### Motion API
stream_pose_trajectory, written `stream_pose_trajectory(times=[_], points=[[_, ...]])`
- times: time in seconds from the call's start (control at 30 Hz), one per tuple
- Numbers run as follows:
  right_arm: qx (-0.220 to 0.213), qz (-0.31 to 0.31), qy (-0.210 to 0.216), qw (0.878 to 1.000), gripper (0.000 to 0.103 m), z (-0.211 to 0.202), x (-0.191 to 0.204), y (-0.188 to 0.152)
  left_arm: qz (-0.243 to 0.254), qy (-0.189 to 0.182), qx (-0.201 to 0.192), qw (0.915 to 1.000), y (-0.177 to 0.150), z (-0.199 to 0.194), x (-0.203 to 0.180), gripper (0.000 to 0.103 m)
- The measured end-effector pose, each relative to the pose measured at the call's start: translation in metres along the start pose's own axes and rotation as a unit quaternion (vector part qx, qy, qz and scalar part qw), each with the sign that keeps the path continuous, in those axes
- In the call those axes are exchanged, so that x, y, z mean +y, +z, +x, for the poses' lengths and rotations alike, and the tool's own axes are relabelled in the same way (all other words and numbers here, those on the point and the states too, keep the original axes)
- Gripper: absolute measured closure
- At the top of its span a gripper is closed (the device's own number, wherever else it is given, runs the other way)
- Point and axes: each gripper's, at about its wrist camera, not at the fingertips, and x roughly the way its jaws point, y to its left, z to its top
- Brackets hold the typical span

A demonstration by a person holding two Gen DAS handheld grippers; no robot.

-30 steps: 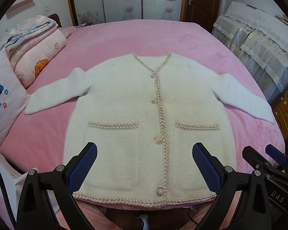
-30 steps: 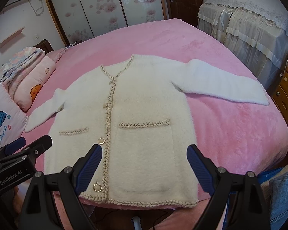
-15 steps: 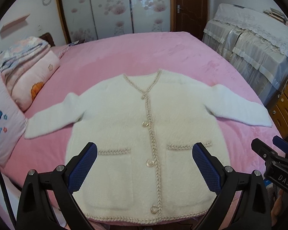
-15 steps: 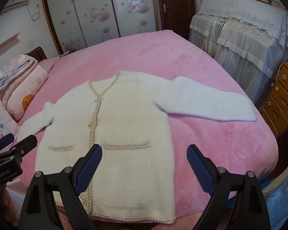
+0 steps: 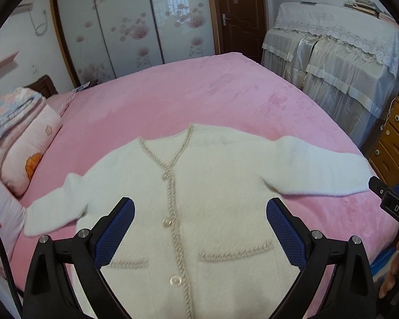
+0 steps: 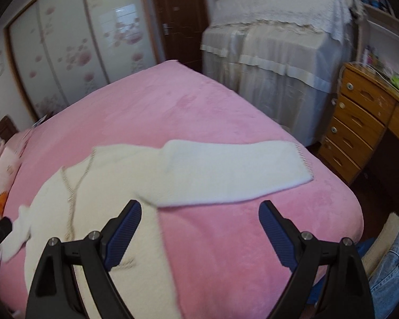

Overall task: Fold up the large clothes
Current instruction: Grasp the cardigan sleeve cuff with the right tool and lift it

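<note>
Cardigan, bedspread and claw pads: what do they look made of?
Cardigan: fluffy cream knit or plush, judging by its fuzzy matte nap, with braided beige trim and pearly buttons. Bedspread: pink fleece or velvet, going by its soft sheen and brushed patches. Left claw pads: blue with a gridded texture, probably rubber.

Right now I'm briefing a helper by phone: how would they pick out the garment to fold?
Find the big pink bed filling the room. Spread flat on its near half lies a fluffy white cardigan, sleeves out to both sides. Unlike the patterned pillows beside it, it has beige braided trim and round buttons down the front.
</note>
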Motion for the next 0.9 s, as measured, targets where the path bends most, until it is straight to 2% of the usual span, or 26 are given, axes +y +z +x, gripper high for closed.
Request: stream_pose_trajectory(times=[0.27,0.33,0.47,0.6,0.67,0.8,0.87,0.9], points=[[0.027,0.103,-0.058,0.993,0.012,0.081,-0.078,0.008,0.032,-0.02,-0.048,0.9981,0.028,0.056,-0.072,0.004],[0.039,0.135,-0.068,0.988,0.012,0.1,-0.097,0.004,0.043,-0.028,-0.049,0.9975,0.034,0.074,-0.091,0.004],[0.048,0.207,-0.059,0.975,0.013,0.137,-0.134,-0.004,0.046,-0.057,-0.034,0.9968,0.036,0.114,-0.123,0.004],[0.07,0.26,-0.046,0.962,0.025,0.17,-0.154,-0.014,0.044,-0.068,-0.016,0.9966,0.034,0.152,-0.149,0.004],[0.069,0.275,-0.044,0.958,0.027,0.182,-0.161,-0.018,0.048,-0.069,-0.003,0.9965,0.033,0.168,-0.161,0.004],[0.055,0.264,-0.053,0.962,0.027,0.193,-0.158,-0.014,0.053,-0.081,0.032,0.9947,0.029,0.191,-0.177,0.004],[0.055,0.25,-0.059,0.965,0.037,0.199,-0.155,-0.008,0.054,-0.08,0.039,0.9945,0.028,0.199,-0.181,0.004],[0.056,0.247,-0.057,0.966,0.047,0.202,-0.156,-0.006,0.055,-0.075,0.039,0.9948,0.028,0.202,-0.184,0.004]])
